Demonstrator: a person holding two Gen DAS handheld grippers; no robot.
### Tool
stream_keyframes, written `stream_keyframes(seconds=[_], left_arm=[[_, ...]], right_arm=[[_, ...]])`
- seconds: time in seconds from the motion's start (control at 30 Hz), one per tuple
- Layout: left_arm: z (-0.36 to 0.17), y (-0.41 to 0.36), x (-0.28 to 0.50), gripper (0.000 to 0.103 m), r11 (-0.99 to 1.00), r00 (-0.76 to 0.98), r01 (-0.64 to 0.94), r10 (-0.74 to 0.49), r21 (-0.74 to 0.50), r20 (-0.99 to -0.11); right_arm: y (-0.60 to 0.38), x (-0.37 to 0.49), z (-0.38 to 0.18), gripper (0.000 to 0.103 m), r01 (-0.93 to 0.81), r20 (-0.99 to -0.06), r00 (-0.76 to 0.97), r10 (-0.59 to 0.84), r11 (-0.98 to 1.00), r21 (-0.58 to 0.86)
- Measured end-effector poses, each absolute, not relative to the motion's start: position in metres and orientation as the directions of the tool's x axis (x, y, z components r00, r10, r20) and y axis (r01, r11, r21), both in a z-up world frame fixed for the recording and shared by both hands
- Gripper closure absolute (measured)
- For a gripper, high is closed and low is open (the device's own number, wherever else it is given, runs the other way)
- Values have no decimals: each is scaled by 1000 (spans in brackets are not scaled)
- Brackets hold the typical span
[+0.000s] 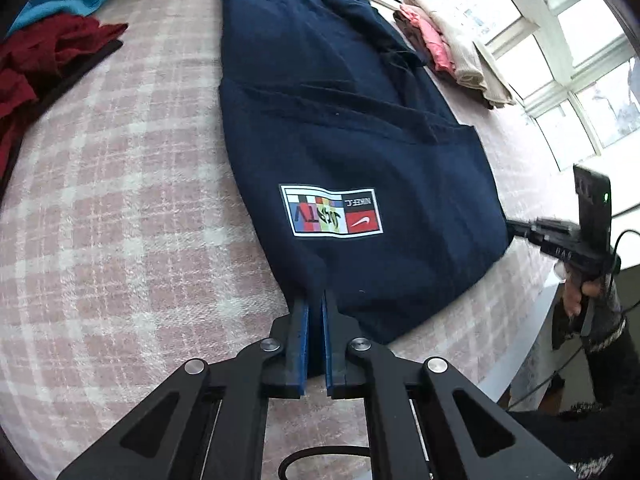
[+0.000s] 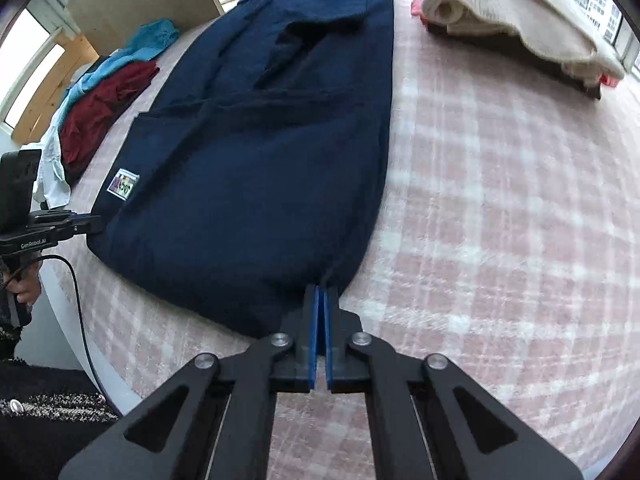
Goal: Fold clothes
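- Left wrist view: left gripper (image 1: pixel 315 300) low, level, pinching navy garment (image 1: pixel 340 140) near-edge corner
- Right gripper (image 2: pixel 322 292) likewise clamps the other near corner on the pink plaid bed (image 2: pixel 500 200)

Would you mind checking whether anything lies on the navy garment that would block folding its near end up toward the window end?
Nothing visible does. The left tongs and right tongs each pinch a near corner of the navy garment, and its top is bare. The cream pile and red clothes lie off to the sides.
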State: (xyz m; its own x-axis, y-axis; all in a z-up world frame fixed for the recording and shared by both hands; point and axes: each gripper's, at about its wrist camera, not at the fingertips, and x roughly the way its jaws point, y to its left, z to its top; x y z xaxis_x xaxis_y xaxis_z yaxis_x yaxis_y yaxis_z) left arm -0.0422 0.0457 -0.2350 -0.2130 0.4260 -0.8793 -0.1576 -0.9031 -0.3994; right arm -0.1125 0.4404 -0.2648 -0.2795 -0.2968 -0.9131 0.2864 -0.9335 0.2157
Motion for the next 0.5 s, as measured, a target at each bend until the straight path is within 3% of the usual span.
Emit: stream_keyframes(seconds=[0.1,0.2,0.33,0.37,0.4,0.43,0.5], left_arm=[[-234,37,-38,98,-908,-210,-149,416,-392,-885],[-242,29,-39,96,-898,-200,-108,440,-427,-875],[-212,31,-46,82,-937,-264,-140,347,-320,-900],[-203,32,-51,80,-942,-294,-168,330,-292,-897],[-195,35,-58,76,-945,-322,-196,313,-261,-893],[-192,40,-69,71,-947,-340,-224,297,-230,-892],[-196,48,-95,69,-947,-352,-257,278,-193,-894]], right_arm=[[464,-110,-266,101,201,-920,-276,-279,-953,228],[465,-109,-271,101,206,-950,-244,-195,-968,145],[452,-117,-238,96,238,-932,-345,-113,-971,29],[444,-123,-230,82,272,-919,-368,-142,-961,39],[440,-129,-230,60,284,-917,-369,-151,-958,43],[437,-136,-232,54,290,-919,-364,-154,-956,45],[432,-150,-237,53,300,-921,-354,-159,-953,49]])
